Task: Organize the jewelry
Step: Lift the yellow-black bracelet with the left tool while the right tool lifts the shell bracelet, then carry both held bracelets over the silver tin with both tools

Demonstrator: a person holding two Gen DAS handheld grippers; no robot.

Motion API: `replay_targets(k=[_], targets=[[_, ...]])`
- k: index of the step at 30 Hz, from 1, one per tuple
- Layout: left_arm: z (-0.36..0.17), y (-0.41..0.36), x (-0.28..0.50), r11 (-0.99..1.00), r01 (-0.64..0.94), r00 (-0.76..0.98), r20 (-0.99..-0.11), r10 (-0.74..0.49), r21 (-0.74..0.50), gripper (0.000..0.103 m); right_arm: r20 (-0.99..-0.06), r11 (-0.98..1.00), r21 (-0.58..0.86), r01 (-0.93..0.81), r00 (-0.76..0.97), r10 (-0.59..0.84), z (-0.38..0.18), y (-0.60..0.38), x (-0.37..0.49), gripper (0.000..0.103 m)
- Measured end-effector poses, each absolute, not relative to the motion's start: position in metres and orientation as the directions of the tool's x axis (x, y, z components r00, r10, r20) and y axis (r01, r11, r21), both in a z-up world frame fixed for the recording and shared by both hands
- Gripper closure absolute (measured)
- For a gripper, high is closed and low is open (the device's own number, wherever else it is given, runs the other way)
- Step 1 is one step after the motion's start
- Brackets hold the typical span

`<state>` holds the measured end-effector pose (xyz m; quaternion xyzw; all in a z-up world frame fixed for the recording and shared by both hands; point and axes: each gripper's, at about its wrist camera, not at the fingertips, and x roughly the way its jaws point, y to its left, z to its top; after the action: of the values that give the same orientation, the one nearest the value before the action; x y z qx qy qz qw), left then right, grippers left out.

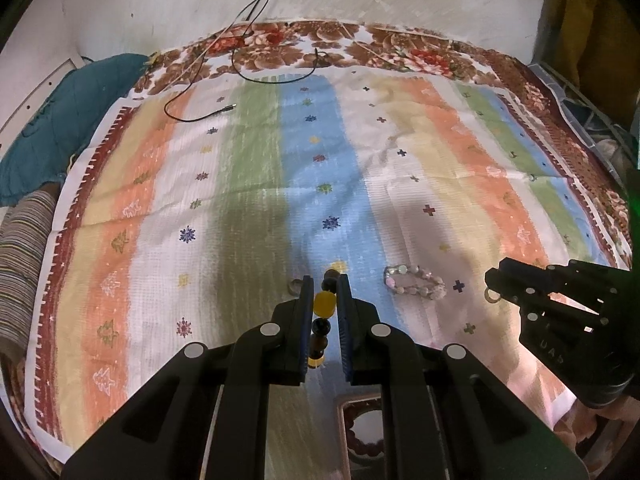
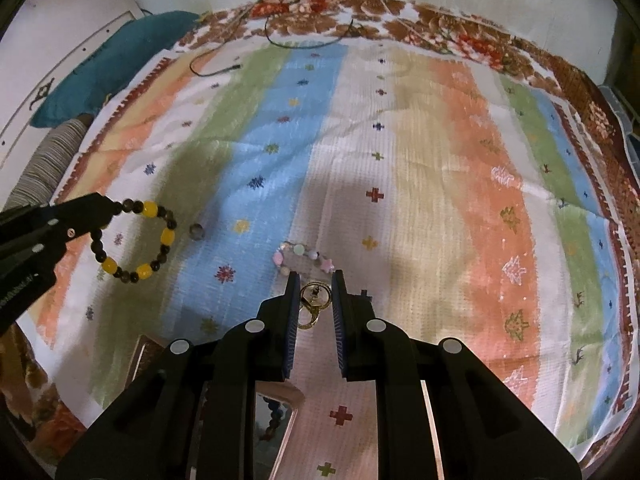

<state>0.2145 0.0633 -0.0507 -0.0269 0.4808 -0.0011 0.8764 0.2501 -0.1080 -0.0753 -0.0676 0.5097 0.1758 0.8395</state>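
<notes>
My left gripper [image 1: 325,286] is shut on a bracelet of dark and yellow beads [image 1: 323,306] and holds it above the striped cloth; in the right wrist view the bracelet [image 2: 136,240] hangs as a ring from the left gripper [image 2: 114,208]. My right gripper [image 2: 316,286] is shut on a gold ring piece [image 2: 314,300]; it shows in the left wrist view [image 1: 492,288] with a small ring [image 1: 493,297] at its tips. A pastel bead bracelet [image 1: 414,282] lies on the cloth between the grippers, also in the right wrist view [image 2: 304,258]. A small grey ring [image 2: 197,231] lies nearby.
A mirrored tray with a copper rim [image 1: 342,420] holding dark red beads sits under the left gripper; it shows in the right wrist view [image 2: 276,420]. A black cable [image 1: 208,114] lies at the cloth's far side. A teal cushion [image 1: 60,120] lies far left.
</notes>
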Motion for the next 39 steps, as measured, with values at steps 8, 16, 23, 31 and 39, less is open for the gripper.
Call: replay_targets(k=[8,16,23,31,39], targets=[[-0.035,0.055,0.198,0.998,-0.001,0.568,-0.821,-0.054,-0.067,0.092,-0.859,0.926,0.079,-0.369,0.447,0.252,-0.061,-0.112,0.238,0.086],[-0.023,0.047,0.182,0.998,0.016,0.595,-0.801,-0.062,-0.066,0.092,-0.841,0.92,0.075,-0.384,0.472,0.265,-0.051,-0.115,0.227,0.086],[-0.014,0.038,0.165,0.997,0.035,0.618,-0.783,-0.077,-0.071,0.092,-0.825,0.912,0.054,-0.407,0.497,0.27,-0.044,-0.115,0.208,0.086],[-0.009,0.029,0.142,0.995,0.055,0.629,-0.771,-0.102,-0.087,0.092,-0.816,0.9,0.057,-0.433,0.499,0.291,-0.041,-0.111,0.187,0.086],[-0.004,0.022,0.121,0.994,0.063,0.651,-0.751,-0.111,-0.092,0.092,-0.807,0.889,0.084,-0.45,0.492,0.326,-0.037,-0.115,0.172,0.086]])
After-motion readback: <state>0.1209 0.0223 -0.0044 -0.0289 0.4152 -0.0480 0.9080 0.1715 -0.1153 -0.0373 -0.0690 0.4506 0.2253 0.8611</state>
